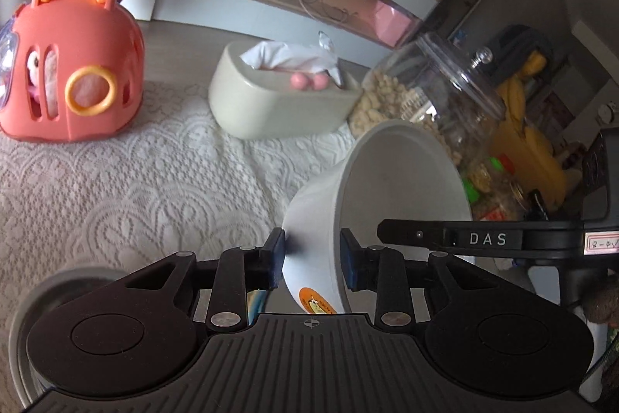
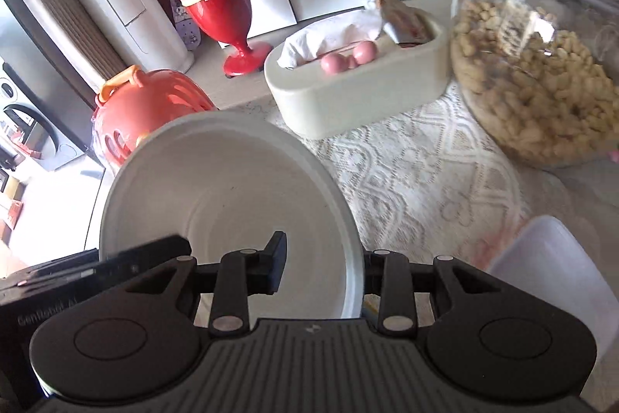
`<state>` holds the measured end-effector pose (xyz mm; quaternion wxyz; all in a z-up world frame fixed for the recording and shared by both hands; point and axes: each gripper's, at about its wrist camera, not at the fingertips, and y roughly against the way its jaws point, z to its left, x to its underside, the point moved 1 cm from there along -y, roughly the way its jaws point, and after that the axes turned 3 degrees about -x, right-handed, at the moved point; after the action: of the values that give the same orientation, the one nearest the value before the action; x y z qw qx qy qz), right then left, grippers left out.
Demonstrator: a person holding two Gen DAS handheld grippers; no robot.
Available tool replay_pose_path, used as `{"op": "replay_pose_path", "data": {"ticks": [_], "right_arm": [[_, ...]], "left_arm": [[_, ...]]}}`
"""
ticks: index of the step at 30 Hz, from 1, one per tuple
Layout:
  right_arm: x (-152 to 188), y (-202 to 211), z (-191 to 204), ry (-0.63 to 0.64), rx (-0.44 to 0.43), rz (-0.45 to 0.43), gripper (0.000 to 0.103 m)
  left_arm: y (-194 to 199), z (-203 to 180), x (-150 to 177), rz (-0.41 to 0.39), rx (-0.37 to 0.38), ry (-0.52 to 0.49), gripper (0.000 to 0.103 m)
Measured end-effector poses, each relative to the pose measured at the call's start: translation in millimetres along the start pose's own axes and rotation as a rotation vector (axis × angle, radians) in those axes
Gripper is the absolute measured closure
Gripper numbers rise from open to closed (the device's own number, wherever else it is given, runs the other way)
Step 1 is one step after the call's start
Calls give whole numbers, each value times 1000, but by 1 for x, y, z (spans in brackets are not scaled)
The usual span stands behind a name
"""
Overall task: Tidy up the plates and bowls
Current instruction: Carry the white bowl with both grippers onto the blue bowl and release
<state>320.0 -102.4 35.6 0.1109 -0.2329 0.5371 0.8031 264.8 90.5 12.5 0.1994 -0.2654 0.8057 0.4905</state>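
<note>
A white bowl (image 1: 371, 196) with an orange sticker on its outside hangs tilted above the lace cloth. My left gripper (image 1: 313, 260) has one finger on the bowl's outer wall and one inside, closed on the wall near the rim. In the right wrist view the same bowl (image 2: 216, 180) faces me. My right gripper (image 2: 321, 266) straddles its right rim, left finger inside, right finger hidden behind the rim. The other gripper's black body shows in each view (image 1: 483, 239) (image 2: 96, 269).
On the lace cloth (image 1: 135, 188) stand a coral toy carrier (image 1: 73, 64), a beige tissue box (image 1: 278, 95) and a glass jar of peanuts (image 2: 541, 64). A translucent lidded container (image 2: 553, 269) lies at the right. A grey round rim (image 1: 23, 316) shows lower left.
</note>
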Motion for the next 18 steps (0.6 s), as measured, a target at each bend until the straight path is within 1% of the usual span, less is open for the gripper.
{"op": "replay_pose_path", "data": {"ticks": [2,4,6,7,10,13,16,18], "right_arm": [[15,6,-6,5,4,20,71],[30,1,-10,18,6,55,71],[40,-6,-13,17,8,75,71],[43,-9,-14,15,8,74,71],[48,-6,-11,23,17,25,70],[50,4,0,92,71,-65,70],[52,14,6,129,97,-115,70],[56,20,9,133,77,-127,70]], "left_arm": [[-3,-4,13,33,-5,-12,68],[-10,-1,24,63,-17,-18,69],[-19,9,30,85,-17,14,70],[-19,13,32,82,-19,29,70],[-7,22,32,29,-22,43,70],[13,31,28,-38,4,65,70],[23,36,26,-60,8,59,70],[32,41,28,-60,-25,46,70]]}}
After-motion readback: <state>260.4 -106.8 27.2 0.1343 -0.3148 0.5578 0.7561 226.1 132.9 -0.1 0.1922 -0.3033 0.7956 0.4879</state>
